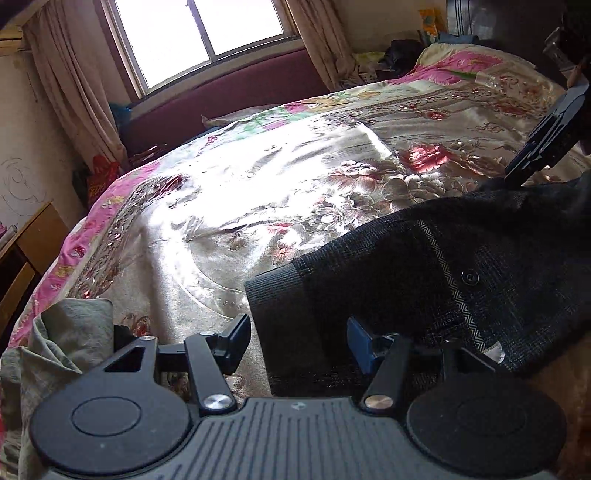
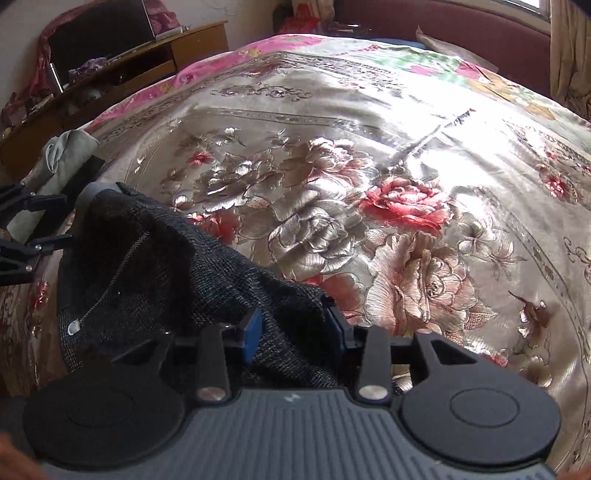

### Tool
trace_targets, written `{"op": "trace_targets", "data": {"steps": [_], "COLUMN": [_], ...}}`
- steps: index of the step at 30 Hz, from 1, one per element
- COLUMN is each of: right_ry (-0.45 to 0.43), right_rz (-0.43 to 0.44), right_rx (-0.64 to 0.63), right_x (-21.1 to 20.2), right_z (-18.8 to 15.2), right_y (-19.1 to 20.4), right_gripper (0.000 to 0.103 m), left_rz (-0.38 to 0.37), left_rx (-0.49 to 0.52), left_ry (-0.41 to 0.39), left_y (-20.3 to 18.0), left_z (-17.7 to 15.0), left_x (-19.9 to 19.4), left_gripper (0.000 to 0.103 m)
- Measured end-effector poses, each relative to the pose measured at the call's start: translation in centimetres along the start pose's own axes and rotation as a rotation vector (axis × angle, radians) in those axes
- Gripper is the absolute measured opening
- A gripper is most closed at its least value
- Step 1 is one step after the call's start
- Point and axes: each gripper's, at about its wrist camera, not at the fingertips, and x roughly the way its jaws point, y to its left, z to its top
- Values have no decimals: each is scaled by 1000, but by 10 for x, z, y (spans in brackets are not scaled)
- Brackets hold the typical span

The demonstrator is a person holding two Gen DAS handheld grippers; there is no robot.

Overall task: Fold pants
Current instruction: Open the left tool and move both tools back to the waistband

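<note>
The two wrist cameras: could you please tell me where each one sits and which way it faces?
Left wrist: on the left gripper, looking across the bed toward the window; the right gripper shows.
Right wrist: on the right gripper, facing the wooden desk; the left gripper shows.
Shared: the dark pants, the bed.

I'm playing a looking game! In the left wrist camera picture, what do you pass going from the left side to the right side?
Crumpled grey-green cloth → shiny flowered bedspread → dark pants → the right gripper at the far right edge.
</note>
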Motion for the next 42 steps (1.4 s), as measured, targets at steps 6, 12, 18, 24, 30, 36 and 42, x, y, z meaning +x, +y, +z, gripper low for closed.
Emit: {"op": "trace_targets", "data": {"steps": [6, 12, 18, 24, 30, 36, 42], "right_ry": [11, 88, 42, -92, -46, -64, -180], "right_rz": [161, 235, 208, 197, 106, -30, -108], "right_rx": [179, 135, 178, 359, 277, 174, 148], "right_x": [5, 33, 37, 49, 56, 36, -23], "right_z": [0, 5, 11, 19, 26, 31, 11], "right_y": [-40, -34, -28, -59, -49, -30, -13], "right_gripper": [35, 30, 9, 7, 9, 16, 19], "left_rz": [-86, -113, -96, -56, -12, 72, 225], "left_rx": [-9, 4, 33, -23, 48, 108, 222], "left_ry": [24, 16, 24, -19, 9, 5, -24], "left_y": [0, 6, 5, 16, 16, 16, -4], "left_z": [7, 19, 22, 27, 38, 47, 34], "left_x": [9, 22, 36, 57, 58, 64, 31], "left_gripper": [73, 74, 68, 61, 79, 77, 77]}}
